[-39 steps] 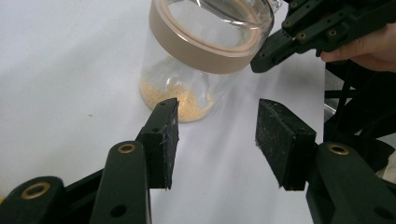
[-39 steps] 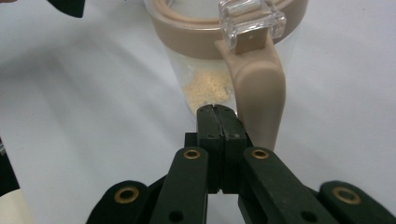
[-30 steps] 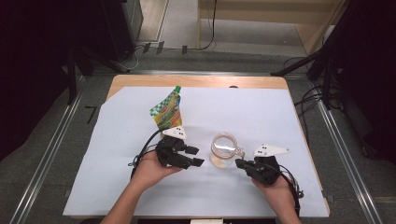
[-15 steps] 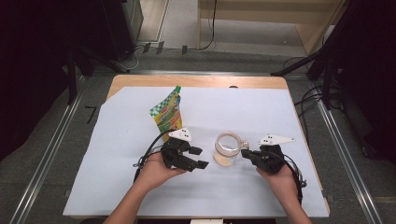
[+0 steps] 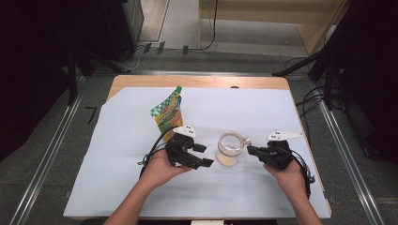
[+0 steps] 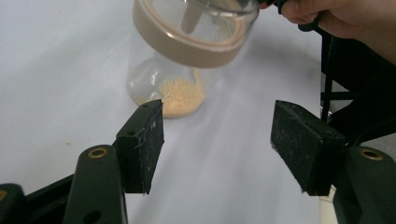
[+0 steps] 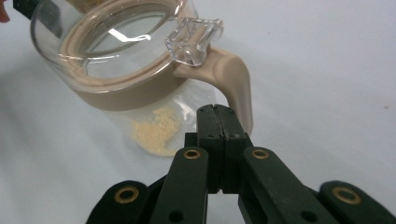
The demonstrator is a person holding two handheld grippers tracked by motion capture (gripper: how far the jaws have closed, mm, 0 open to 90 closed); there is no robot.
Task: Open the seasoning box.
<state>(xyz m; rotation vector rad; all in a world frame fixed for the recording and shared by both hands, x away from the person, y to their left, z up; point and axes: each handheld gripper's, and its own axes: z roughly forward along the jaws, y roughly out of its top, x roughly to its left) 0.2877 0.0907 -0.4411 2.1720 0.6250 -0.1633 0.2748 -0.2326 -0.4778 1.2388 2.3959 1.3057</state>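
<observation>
Clear glass jar with tan band, tan handle and pale granules at the bottom stood mid-mat, right of the green-and-yellow spouted pouch; its handle pointed toward the right gripper, clenched, tips just beside the handle, contact uncertain; left gripper, left of the jar, gaped wide, empty.

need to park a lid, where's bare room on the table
Free: far right stretch beyond the jar, and the near edge between the forearms. Crowded: the middle, where the left tongs, jar and right tongs sit close, pouch just behind.
</observation>
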